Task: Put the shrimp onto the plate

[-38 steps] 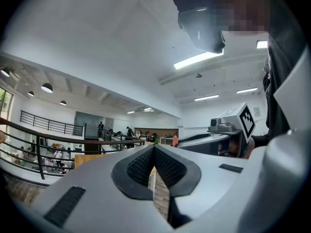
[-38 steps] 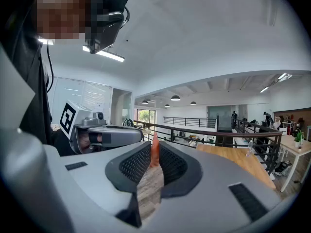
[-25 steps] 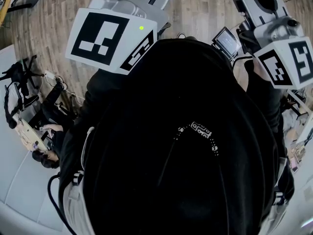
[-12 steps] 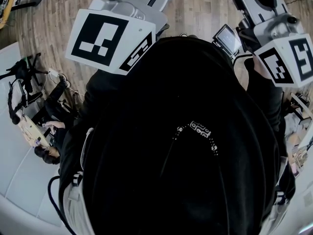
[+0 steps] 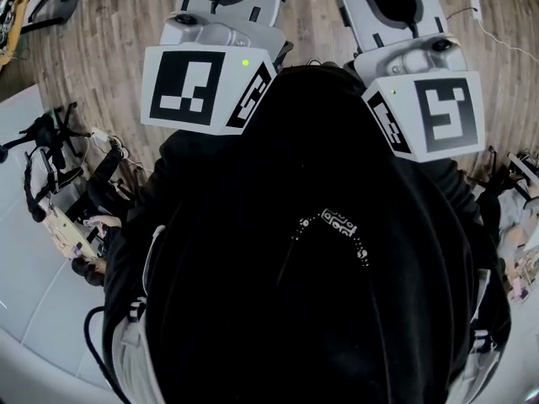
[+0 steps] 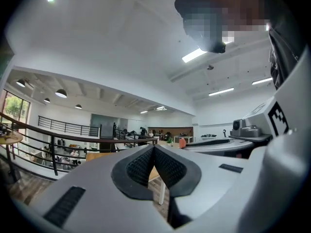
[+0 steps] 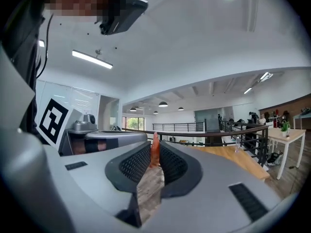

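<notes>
The shrimp is a thin orange piece standing upright between the pads of my right gripper, which is shut on it. My left gripper is shut with nothing between its pads. In the left gripper view the right gripper's body lies alongside, with an orange tip at its front. Both grippers point level into the room, side by side. In the head view only their marker cubes and rear bodies show, above the person's black top. No plate is in view.
Below me is a wood floor. A white surface at the left carries black gear and cables. Ahead are a dark railing, a white table and more tables farther off.
The right gripper's cube has swung in from the far right toward the middle and turned. The left cube has shifted slightly right and down. The two grippers now sit side by side.
</notes>
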Available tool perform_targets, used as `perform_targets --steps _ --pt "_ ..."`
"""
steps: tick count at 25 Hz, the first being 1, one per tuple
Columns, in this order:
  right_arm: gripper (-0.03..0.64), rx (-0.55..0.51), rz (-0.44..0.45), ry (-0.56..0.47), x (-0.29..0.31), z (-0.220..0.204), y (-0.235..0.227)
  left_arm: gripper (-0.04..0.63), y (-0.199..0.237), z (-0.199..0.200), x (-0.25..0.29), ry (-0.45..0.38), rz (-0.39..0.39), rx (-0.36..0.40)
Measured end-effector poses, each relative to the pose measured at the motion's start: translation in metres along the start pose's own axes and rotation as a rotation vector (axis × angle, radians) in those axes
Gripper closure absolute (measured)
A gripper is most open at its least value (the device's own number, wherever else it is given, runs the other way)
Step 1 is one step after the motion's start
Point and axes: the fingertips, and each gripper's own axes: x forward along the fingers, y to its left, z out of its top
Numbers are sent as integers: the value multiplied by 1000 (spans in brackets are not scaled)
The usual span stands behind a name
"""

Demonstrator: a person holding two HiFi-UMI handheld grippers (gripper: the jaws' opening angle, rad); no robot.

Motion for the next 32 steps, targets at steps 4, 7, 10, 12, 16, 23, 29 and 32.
perform_targets --steps 4,7,10,12,16,23,29,32 --pt "549 -29 -5 -26 -2 -3 8 591 -13 -10 1 37 27 34" --pt "549 -21 3 -27 -9 -10 1 591 -20 -19 5 67 45 38" --pt "549 24 21 -23 -14 -16 -4 591 -25 -25 10 96 52 48" --pt "549 44 29 -25 -17 -16 -7 591 -29 -25 12 103 49 62" --pt "549 30 31 -33 -17 -14 -10 591 -23 -25 12 109 68 60" --pt "549 62 -1 20 -17 -31 -34 591 -13 -39 21 120 56 12" --pt "549 38 -45 21 -5 -28 -53 591 -12 -37 47 74 -21 -17" --pt "549 -14 -70 34 7 -27 -59 591 -7 -34 60 58 -55 -25"
